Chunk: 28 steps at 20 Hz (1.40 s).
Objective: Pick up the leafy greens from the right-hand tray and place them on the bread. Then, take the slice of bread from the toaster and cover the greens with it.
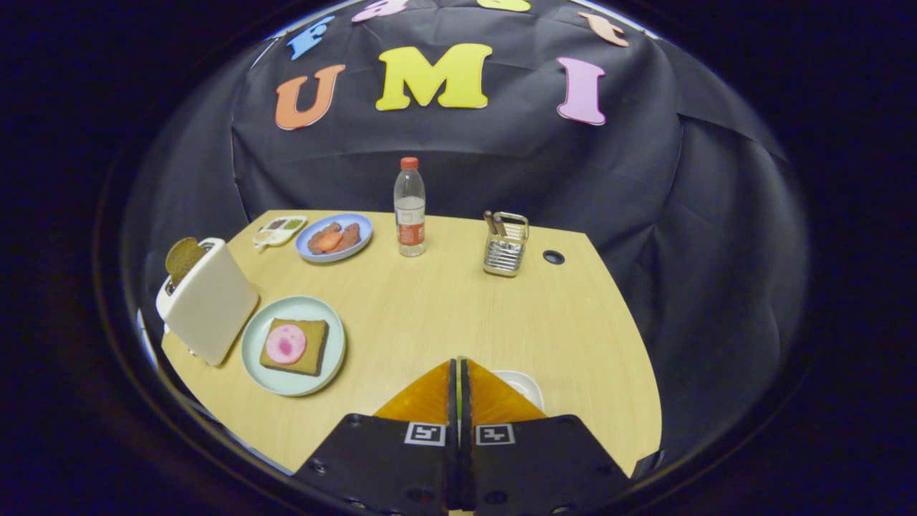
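The gripper (458, 373) hangs over the near edge of the table (458, 315), fingers pressed nearly together, and there may be a sliver of green between the tips, so I cannot tell whether the greens are held; the white tray (526, 387) lies just beyond them to the right, mostly hidden. The bread (295, 346), topped with a pink slice, waits on a plate (252, 342) to the near left beside the toaster (208, 301), whose slice (183, 258) stands up ready to lift. Bare tabletop lies between fingers and plate, the bottle (410, 208) and rack (505, 247) far off.
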Motion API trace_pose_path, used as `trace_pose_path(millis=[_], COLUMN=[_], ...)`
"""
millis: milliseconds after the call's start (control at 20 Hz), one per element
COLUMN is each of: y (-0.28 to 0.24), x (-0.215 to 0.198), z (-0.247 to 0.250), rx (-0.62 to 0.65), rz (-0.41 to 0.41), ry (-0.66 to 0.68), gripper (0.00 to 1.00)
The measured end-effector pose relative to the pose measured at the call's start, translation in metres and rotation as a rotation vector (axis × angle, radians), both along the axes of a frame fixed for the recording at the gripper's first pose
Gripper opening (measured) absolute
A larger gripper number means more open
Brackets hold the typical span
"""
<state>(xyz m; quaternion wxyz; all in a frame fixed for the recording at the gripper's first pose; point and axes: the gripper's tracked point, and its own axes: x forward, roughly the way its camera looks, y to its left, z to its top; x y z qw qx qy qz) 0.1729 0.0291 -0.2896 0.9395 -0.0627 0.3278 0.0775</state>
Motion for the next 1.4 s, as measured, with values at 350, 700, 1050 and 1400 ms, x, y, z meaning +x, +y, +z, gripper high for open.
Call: trace_pose_path(millis=[350, 700, 1050, 1400], y=[-0.034, -0.085, -0.092, -0.076], x=[0.018, 0.053, 0.086, 0.107], z=[-0.034, -0.072, -0.106, -0.125], rx=[-0.035, -0.049, -0.002, 0.050], rz=[-0.086, -0.100, -0.031, 0.090], ry=[0.056, 0.147, 0.226, 0.290], gripper=[0.01, 0.11, 0.55, 0.69])
